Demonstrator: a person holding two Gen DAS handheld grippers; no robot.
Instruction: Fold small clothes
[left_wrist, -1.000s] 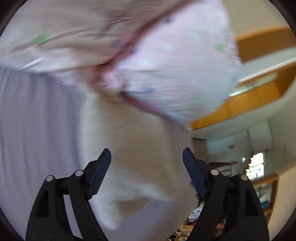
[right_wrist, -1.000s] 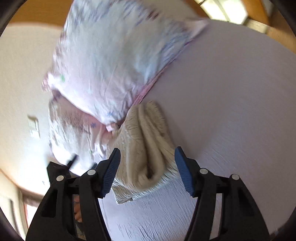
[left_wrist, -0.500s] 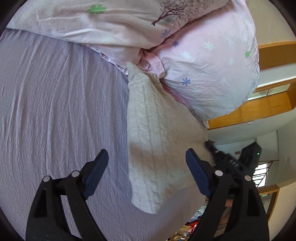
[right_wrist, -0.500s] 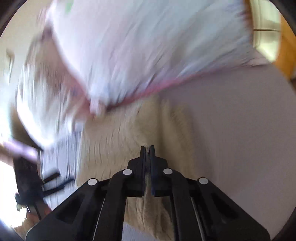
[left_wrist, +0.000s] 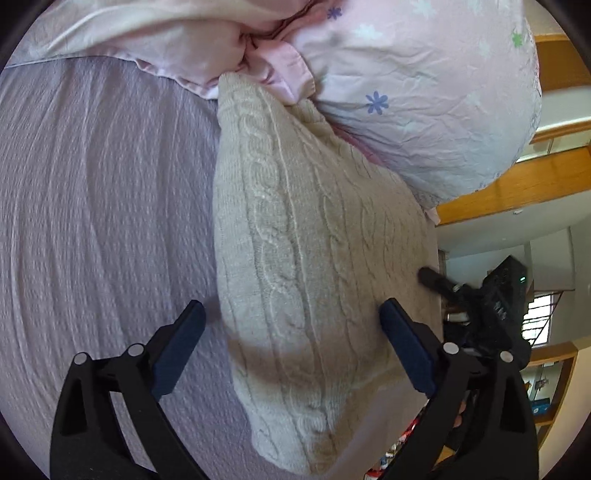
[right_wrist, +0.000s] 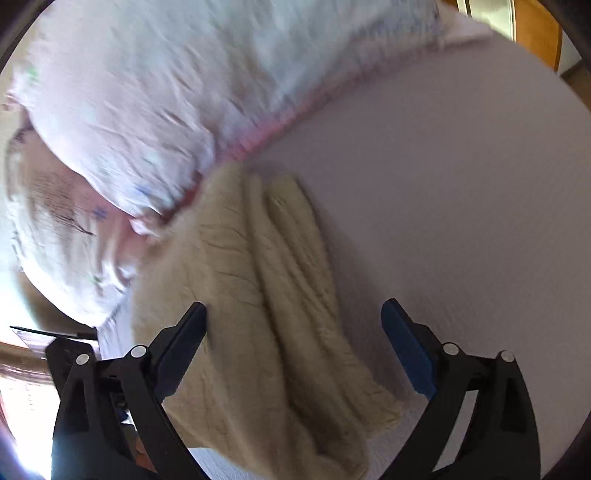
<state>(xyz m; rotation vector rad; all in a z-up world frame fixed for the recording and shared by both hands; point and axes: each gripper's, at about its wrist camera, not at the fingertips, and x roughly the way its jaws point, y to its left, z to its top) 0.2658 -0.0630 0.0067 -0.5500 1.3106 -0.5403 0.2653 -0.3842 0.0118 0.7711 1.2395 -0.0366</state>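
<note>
A cream cable-knit garment lies folded on the lilac bedsheet, its far end against the pink pillows. My left gripper is open and empty, its fingers straddling the garment's near part just above it. In the right wrist view the same garment shows stacked folded layers. My right gripper is open and empty over it. The right gripper also shows in the left wrist view at the garment's right edge.
Pink floral pillows press on the garment's far end; they also show blurred in the right wrist view. A wooden headboard or frame lies beyond. The bed edge runs beside the garment's right side.
My right gripper was shut on the garment half a second ago and has opened and let go. My left gripper moved closer over the garment, staying open.
</note>
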